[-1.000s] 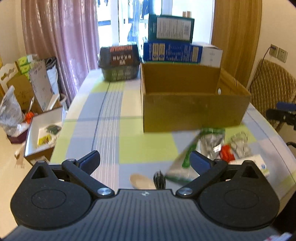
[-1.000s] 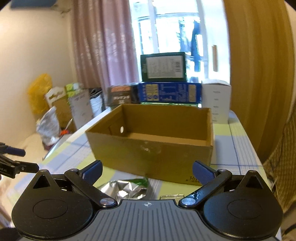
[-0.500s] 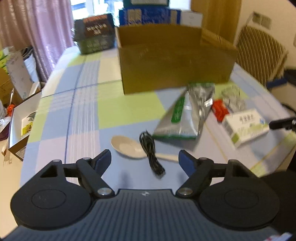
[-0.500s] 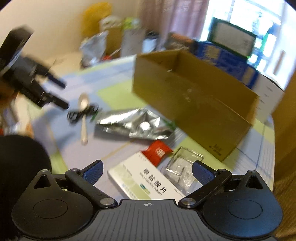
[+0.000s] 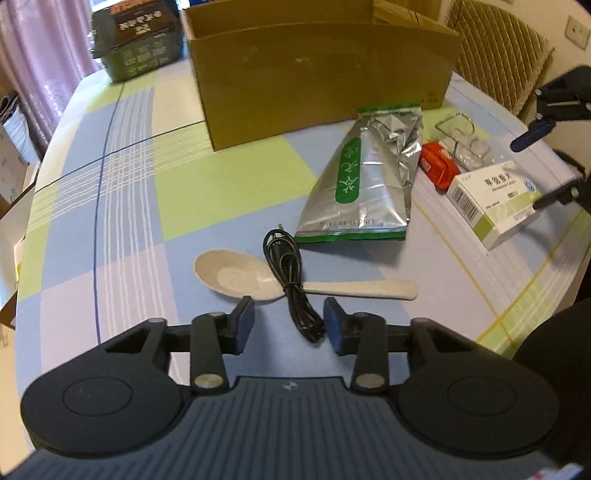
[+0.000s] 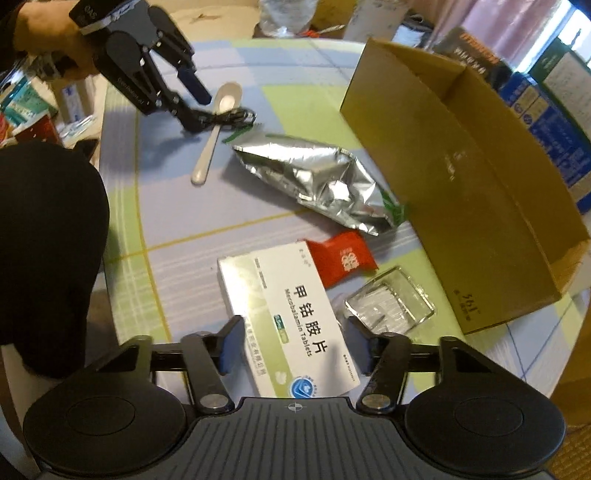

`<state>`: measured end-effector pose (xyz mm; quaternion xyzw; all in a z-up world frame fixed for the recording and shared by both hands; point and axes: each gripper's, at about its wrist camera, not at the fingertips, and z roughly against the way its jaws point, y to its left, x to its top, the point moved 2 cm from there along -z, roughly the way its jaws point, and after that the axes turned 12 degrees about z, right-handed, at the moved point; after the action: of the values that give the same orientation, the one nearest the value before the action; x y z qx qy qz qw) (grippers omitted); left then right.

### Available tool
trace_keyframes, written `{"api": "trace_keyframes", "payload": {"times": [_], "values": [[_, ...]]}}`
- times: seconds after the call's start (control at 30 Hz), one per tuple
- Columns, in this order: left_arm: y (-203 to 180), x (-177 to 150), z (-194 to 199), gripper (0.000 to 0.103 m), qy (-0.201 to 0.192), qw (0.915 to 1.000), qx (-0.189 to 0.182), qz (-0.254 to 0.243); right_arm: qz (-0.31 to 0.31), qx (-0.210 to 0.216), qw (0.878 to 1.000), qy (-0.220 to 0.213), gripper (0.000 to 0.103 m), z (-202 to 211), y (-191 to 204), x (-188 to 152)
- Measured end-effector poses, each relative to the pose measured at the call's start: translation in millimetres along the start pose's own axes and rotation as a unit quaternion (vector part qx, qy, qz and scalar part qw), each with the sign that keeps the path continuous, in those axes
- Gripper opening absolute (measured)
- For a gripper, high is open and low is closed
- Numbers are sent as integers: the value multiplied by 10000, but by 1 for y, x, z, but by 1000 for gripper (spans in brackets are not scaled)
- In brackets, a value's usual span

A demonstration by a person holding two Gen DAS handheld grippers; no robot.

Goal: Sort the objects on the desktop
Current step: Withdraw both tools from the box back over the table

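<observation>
A checked cloth (image 5: 122, 192) in blue, green and lilac squares covers the table. At its far end a dark green printed box (image 5: 138, 40) stands beside a pink curtain (image 5: 40, 48). Blue boxes (image 6: 550, 110) sit stacked behind the carton. A woven chair (image 5: 495, 51) stands to the right, with a wall socket (image 5: 578, 31) above it. Off the left edge are white boxes (image 5: 11, 162).
</observation>
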<state>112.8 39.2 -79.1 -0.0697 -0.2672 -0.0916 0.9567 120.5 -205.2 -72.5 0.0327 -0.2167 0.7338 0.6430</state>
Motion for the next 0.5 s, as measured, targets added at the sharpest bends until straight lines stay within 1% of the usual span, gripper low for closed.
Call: {"api": "trace_keyframes", "payload": {"times": [0.13,0.23,0.33,0.37,0.4,0.47,0.5], "values": [[-4,5,-6,33,40,9999,-108,-57,99,145,9998,75,53,-10,-5,2],[-7,7,-11,33,111,9997,-153,-151,66,249,9997,22,53,-12,-12,5],[-7,8,-11,33,145,9995,-259,-116,89,377,9992,75,55,-14,-15,8],[-6,9,-11,33,161,9994,-303,-84,123,428,9990,105,59,-14,-15,8],[-6,9,-10,34,177,9993,-336,-70,176,502,9985,146,66,-15,-14,8],[-5,9,-11,34,212,9991,-355,-99,300,529,9980,195,70,-16,-11,8],[-5,9,-11,34,221,9990,-359,-116,329,564,9976,237,71,-17,-10,7]]}}
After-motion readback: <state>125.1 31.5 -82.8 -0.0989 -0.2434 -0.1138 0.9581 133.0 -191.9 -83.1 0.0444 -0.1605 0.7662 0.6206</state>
